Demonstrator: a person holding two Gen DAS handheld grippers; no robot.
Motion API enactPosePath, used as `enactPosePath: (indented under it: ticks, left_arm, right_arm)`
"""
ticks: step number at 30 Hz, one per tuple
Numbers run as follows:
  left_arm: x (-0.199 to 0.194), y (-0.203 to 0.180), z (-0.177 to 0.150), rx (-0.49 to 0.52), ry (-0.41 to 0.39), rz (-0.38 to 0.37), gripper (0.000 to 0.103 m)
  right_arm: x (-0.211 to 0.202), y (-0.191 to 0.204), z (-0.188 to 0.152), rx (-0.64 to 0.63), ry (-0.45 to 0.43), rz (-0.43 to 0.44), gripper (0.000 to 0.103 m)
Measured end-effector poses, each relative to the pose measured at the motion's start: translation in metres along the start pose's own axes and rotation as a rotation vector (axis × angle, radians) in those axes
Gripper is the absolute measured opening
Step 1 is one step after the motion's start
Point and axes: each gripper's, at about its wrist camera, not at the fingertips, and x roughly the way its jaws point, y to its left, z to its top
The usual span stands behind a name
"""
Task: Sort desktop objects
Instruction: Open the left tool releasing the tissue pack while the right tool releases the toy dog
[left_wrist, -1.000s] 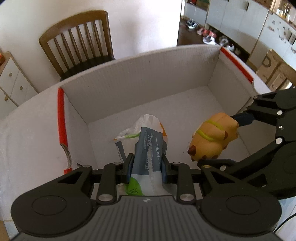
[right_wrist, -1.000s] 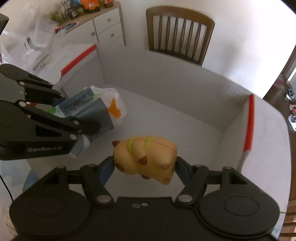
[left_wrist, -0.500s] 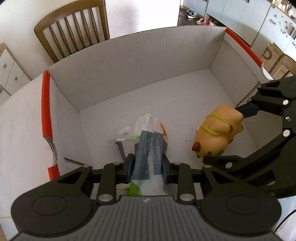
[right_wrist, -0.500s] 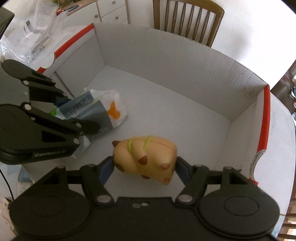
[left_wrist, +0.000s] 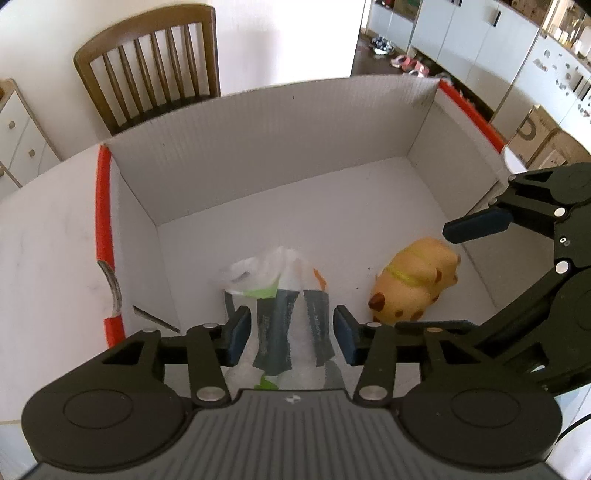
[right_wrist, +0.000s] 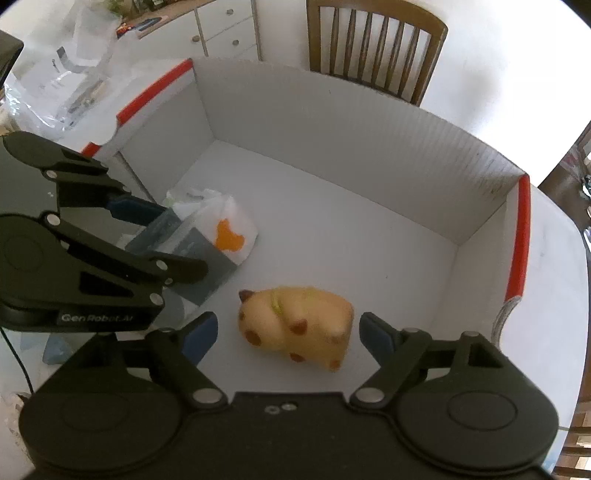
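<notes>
- The left tool (left_wrist: 291, 334) pointed steeply down into the white cardboard box (left_wrist: 258, 147); its jaws were opening, with clear gaps between the blue pads (left_wrist: 238, 332) and the tissue pack (left_wrist: 291, 328) that stood between them.
- The tissue pack, grey-blue and white with an orange mark, sat on the box floor near the left wall, seemingly leaning; the left view is blurred there, so its exact pose is unclear.
- The right tool (right_wrist: 286, 332) also pointed down into the box, jaws opening, both pads (right_wrist: 199, 334) apart from the toy.
- The yellow animal toy (right_wrist: 295, 326), with brown spots and a green band, lay on the box floor between the right tool's pads, touching neither.
- Toy and tissue pack lay near each other, not touching.
- The box had red-edged side flaps (right_wrist: 519, 236) and stood on a white bench (left_wrist: 48, 236).
- A wooden chair (left_wrist: 151, 62) stood behind the box, and a clear plastic bag (right_wrist: 62, 74) lay on the bench to the box's left.
</notes>
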Motion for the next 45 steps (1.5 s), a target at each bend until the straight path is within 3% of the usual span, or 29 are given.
enactPosePath:
  ticks: [4,8,16,27,30,43,45]
  left_arm:
    - [-0.012,-0.001,0.005,-0.002,-0.029,0.0,0.054]
    - [-0.025,0.002,0.004,-0.013,-0.06,0.012,0.068]
    - [-0.056,0.009,-0.002,-0.084,-0.134,-0.038,0.068]
    - [-0.094,-0.001,-0.016,-0.101,-0.22,-0.022,0.068]
    - [-0.104,-0.004,-0.023,-0.099,-0.242,-0.021,0.079]
    - [-0.146,-0.02,-0.041,-0.039,-0.339,-0.057,0.09]
    - [-0.157,-0.022,-0.044,-0.028,-0.361,-0.069,0.101]
  right_arm:
    - [-0.013,-0.001,0.001,0.0,-0.028,0.017,0.09]
    - [-0.015,0.012,0.016,-0.02,-0.06,0.03,0.092]
    - [-0.036,0.017,0.01,-0.017,-0.124,0.08,0.093]
    - [-0.073,0.025,-0.003,-0.023,-0.208,0.136,0.099]
    - [-0.081,0.029,-0.008,-0.021,-0.225,0.144,0.1]
    - [-0.135,0.042,-0.042,0.047,-0.342,0.093,0.102]
    - [-0.144,0.045,-0.048,0.064,-0.358,0.082,0.102]
